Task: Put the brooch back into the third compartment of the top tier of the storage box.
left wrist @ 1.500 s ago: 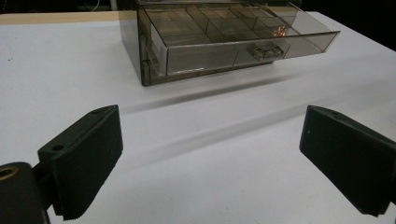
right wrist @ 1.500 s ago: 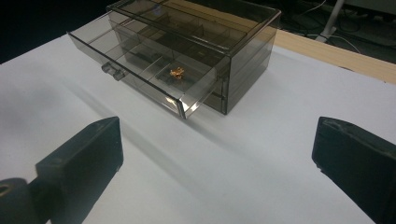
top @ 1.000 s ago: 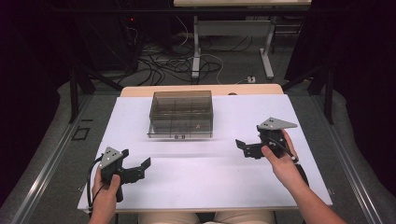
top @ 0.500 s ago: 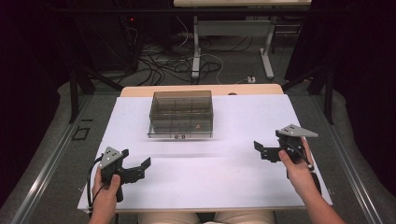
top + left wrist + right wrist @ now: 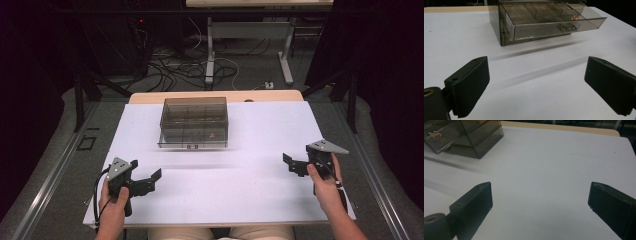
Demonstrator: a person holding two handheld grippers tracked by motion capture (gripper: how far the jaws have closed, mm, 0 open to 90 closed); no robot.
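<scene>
A smoky see-through drawer box stands at the middle back of the white table. Its top drawer is pulled out, with a small orange thing in a front compartment. My left gripper rests near the front left of the table, open and empty, jaws pointing right toward the box. My right gripper is at the right side, open and empty, held by a hand. In the left gripper view and the right gripper view the jaws stand wide apart over bare table.
The white board lies on a wooden table whose edge shows behind the box. Beyond it are desk legs and cables on the floor. Dark curtains flank both sides.
My right gripper has moved to the right and toward the front, away from the drawer box. The left gripper has stayed in place.
</scene>
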